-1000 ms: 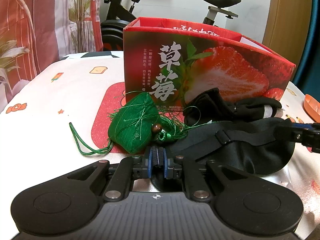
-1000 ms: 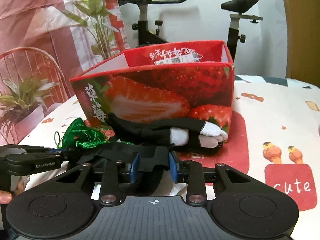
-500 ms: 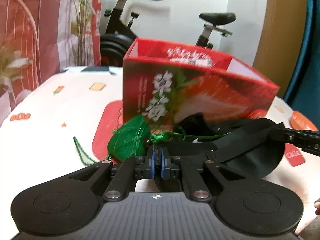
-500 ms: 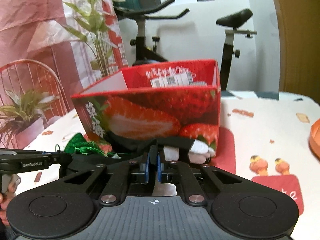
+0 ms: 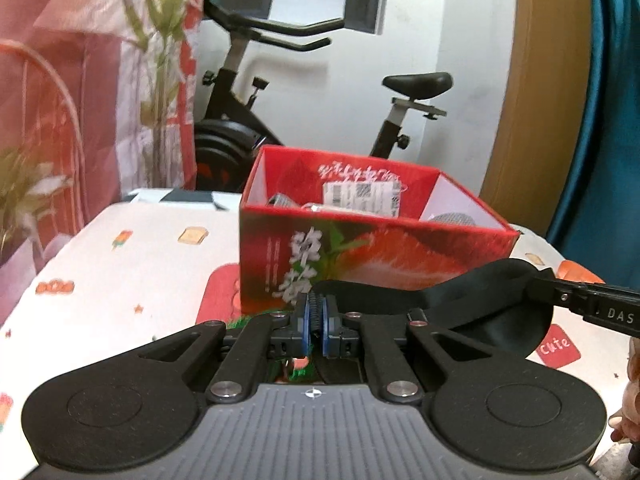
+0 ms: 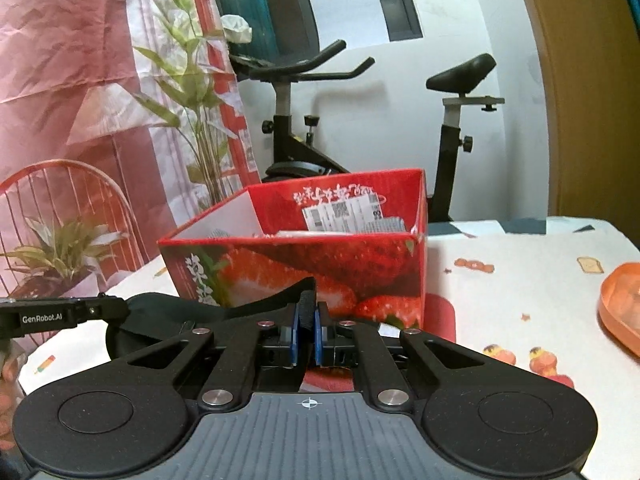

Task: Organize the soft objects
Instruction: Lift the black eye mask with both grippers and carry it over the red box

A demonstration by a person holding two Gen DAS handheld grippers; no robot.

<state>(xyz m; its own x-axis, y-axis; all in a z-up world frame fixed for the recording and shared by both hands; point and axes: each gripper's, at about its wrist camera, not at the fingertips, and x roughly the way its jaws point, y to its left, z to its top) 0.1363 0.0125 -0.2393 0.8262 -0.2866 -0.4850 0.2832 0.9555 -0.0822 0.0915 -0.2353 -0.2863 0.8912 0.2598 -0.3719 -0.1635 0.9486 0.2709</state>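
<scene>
Fingers first: both of my pairs are clenched on the black fabric eye mask with its elastic strap (image 5: 500,304). The left fingers (image 5: 316,320) pinch one end of it between their blue pads, and the right fingers (image 6: 306,324) pinch the other end, so the mask hangs stretched between my two hands, clear of the worktop (image 5: 132,264).

Working from the biggest thing down: the worktop wears a white cloth printed with little cartoon pictures and red patches. On it, toward the far edge, stands the open red cardboard box printed with strawberries (image 5: 360,256), which I take to be where the soft things go. Over its rim I can see a few items already inside: something grey and something pale, with a white label stuck on the inner back wall. What they are I cannot tell.

The mask hangs in front of the box's near wall, about level with its lower half and not yet over the opening. A scrap of green shows just below my left fingers, too hidden to name.

My judgement: the task is partly done. This mask is picked up but not yet stowed; it has to go up over the rim and be let go inside. Whatever else lies below on the worktop is out of sight.
</scene>
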